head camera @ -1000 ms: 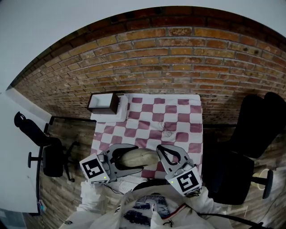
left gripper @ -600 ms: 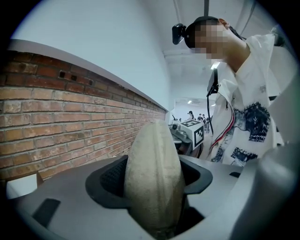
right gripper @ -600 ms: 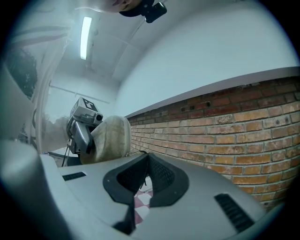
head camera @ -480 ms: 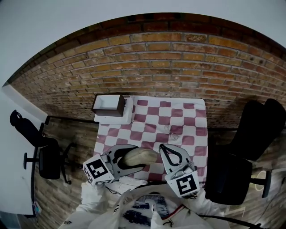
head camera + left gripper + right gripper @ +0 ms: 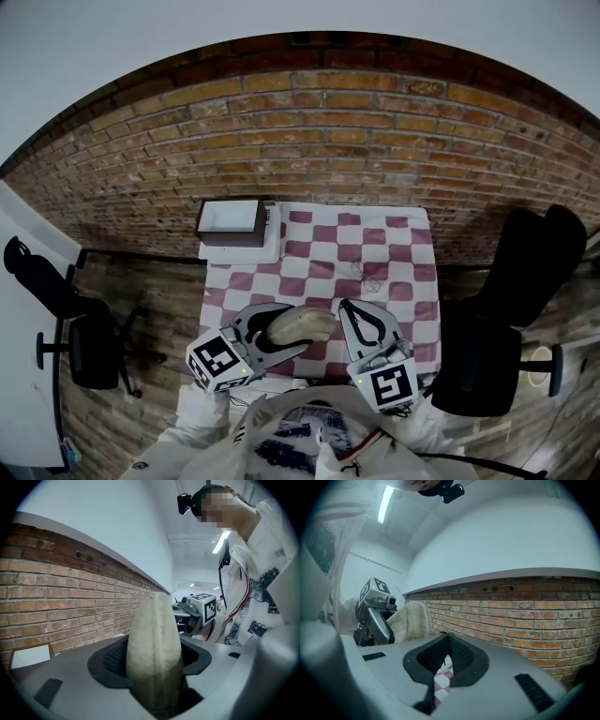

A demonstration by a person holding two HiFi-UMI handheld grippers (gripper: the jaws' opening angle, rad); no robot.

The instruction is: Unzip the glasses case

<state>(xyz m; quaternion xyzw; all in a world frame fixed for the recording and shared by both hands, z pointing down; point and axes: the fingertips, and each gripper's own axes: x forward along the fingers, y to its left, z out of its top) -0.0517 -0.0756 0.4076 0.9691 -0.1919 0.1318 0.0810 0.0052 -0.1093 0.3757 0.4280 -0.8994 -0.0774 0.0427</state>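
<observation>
Left gripper has just closed tight on the beige glasses case, held above the checkered worktop at lower centre. Its long axis points right, toward the pinched-together, empty right gripper just beside it.

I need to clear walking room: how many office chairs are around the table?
2. The left chair stands beside the checkered table's left edge; the right chair beside its right edge. More may be hidden behind the person.

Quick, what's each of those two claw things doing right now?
Left gripper: shut on the glasses case, its jaws having just closed tighter.
Right gripper: shut, nothing between its jaws.
</observation>
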